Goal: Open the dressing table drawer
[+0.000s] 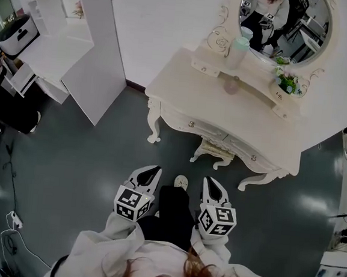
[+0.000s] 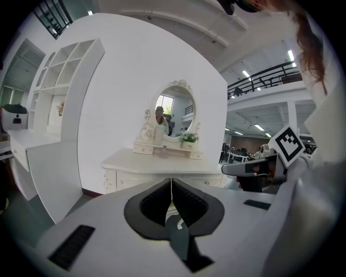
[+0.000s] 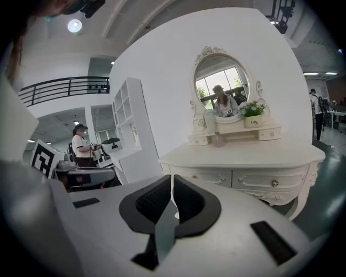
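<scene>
- Grey left gripper (image 1: 151, 173) and right gripper (image 1: 213, 186) are both clenched tight, with nothing between the jaws.
- Ahead of them, well apart, stands the cream dressing table (image 1: 178, 84).
- Its drawer (image 3: 254, 181) faces the grippers, shut.
- It looks like stiff painted wood and probably slides lightly. I'd pinch the small round knob (image 3: 274, 183), which may be slippery.
</scene>
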`<act>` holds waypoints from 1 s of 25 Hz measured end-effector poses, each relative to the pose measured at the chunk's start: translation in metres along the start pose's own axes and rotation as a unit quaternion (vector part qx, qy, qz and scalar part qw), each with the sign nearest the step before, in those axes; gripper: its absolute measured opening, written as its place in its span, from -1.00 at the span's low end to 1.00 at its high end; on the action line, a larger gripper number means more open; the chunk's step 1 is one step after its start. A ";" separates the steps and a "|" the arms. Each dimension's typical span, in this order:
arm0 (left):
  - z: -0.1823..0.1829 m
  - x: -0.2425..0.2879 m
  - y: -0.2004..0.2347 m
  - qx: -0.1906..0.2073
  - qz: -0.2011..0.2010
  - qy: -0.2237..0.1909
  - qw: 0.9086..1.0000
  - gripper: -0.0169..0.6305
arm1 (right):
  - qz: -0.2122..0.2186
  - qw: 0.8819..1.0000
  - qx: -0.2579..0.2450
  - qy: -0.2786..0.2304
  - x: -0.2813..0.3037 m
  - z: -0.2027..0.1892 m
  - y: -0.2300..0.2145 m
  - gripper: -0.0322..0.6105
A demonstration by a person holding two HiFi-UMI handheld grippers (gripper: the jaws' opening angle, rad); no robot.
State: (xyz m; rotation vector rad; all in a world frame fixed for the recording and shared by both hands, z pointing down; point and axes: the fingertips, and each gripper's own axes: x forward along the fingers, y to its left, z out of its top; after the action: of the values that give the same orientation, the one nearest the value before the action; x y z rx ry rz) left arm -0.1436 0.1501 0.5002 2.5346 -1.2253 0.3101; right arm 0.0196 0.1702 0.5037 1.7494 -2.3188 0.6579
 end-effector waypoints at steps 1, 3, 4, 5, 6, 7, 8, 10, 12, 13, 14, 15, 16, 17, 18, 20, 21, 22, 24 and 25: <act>0.002 0.004 0.004 0.001 0.003 0.001 1.000 -0.88 | 0.004 1.000 0.002 0.001 0.008 0.004 -0.002 -0.78; 0.008 0.012 0.013 0.003 0.011 0.002 1.000 -0.88 | 0.013 1.000 0.002 0.001 0.023 0.012 -0.005 -0.78; 0.011 0.016 0.018 0.002 0.016 0.002 1.000 -0.88 | 0.018 1.000 0.001 0.000 0.031 0.017 -0.005 -0.78; 0.013 0.021 0.024 0.001 0.020 0.003 1.000 -0.88 | 0.023 1.000 -0.001 -0.001 0.039 0.021 -0.006 -0.78; 0.016 0.026 0.029 0.000 0.024 0.003 1.000 -0.88 | 0.028 1.000 -0.003 0.000 0.047 0.025 -0.007 -0.78; 0.019 0.033 0.033 -0.002 0.027 0.003 1.000 -0.88 | 0.033 0.999 -0.003 0.002 0.054 0.027 -0.010 -0.78; 0.021 0.039 0.036 -0.003 0.029 0.004 1.000 -0.88 | 0.036 0.999 -0.003 0.006 0.061 0.029 -0.012 -0.78; 0.028 0.053 0.042 -0.002 0.031 0.005 0.999 -0.88 | 0.039 0.999 0.000 0.010 0.074 0.035 -0.019 -0.78; 0.038 0.068 0.048 0.003 0.032 0.005 0.999 -0.88 | 0.040 0.999 -0.003 0.007 0.086 0.047 -0.028 -0.78; 0.043 0.076 0.051 0.005 0.033 0.003 0.999 -0.88 | 0.039 0.999 -0.005 0.006 0.091 0.054 -0.033 -0.78; 0.048 0.084 0.053 0.006 0.033 0.002 0.999 -0.88 | 0.038 0.999 -0.006 0.005 0.097 0.059 -0.039 -0.78; 0.053 0.092 0.055 0.006 0.034 0.001 0.999 -0.88 | 0.036 0.999 -0.005 0.005 0.102 0.064 -0.045 -0.78; 0.056 0.099 0.056 0.006 0.035 0.001 0.999 -0.88 | 0.034 0.999 -0.003 0.006 0.107 0.067 -0.051 -0.78; 0.058 0.105 0.058 0.005 0.036 0.002 0.999 -0.88 | 0.034 0.999 -0.002 0.006 0.112 0.070 -0.056 -0.78; 0.059 0.111 0.059 0.003 0.037 0.003 0.999 -0.88 | 0.034 0.999 -0.002 0.007 0.116 0.073 -0.060 -0.78; 0.062 0.123 0.062 0.000 0.038 0.003 0.999 -0.88 | 0.035 0.999 -0.003 0.008 0.125 0.080 -0.068 -0.78; 0.065 0.129 0.063 0.000 0.039 0.003 0.999 -0.88 | 0.036 0.999 -0.003 0.009 0.130 0.083 -0.072 -0.78; 0.067 0.135 0.064 0.000 0.040 0.004 0.999 -0.88 | 0.038 0.999 -0.003 0.009 0.135 0.085 -0.076 -0.78; 0.071 0.146 0.067 0.000 0.043 0.005 0.999 -0.88 | 0.041 0.999 -0.002 0.011 0.143 0.089 -0.083 -0.78; 0.072 0.151 0.068 0.000 0.045 0.005 0.999 -0.88 | 0.042 0.999 -0.002 0.012 0.148 0.091 -0.087 -0.78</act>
State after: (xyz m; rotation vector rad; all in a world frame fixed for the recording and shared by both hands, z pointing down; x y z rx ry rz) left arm -0.1005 -0.0256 0.4943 2.4790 -1.3375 0.3434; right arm 0.0694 -0.0171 0.5013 1.6404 -2.3859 0.6842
